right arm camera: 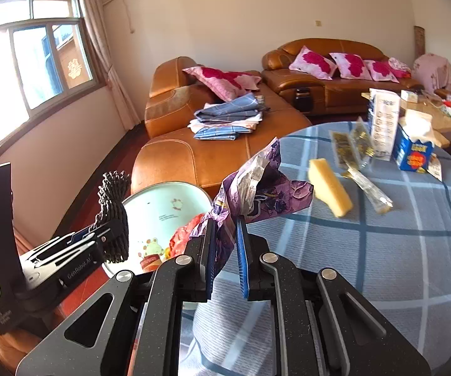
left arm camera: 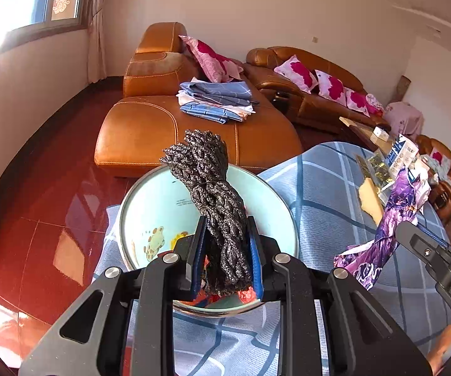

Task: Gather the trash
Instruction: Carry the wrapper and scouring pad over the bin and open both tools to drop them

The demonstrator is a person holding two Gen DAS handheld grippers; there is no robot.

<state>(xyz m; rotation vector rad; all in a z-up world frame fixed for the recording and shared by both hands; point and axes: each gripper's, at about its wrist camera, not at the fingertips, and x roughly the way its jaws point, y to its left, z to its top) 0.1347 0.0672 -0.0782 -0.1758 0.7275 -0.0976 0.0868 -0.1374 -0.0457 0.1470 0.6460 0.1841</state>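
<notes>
- A living room with tan leather sofas; a checked tabletop carries the clutter.
- Left gripper: jaws clamped on a dark rope bundle, held over the pale basin.
- Right gripper: jaws pinching a purple wrapper, just beside the basin.
- Red scraps already lie in the basin; sponge, sachets and cartons remain beyond it.
</notes>
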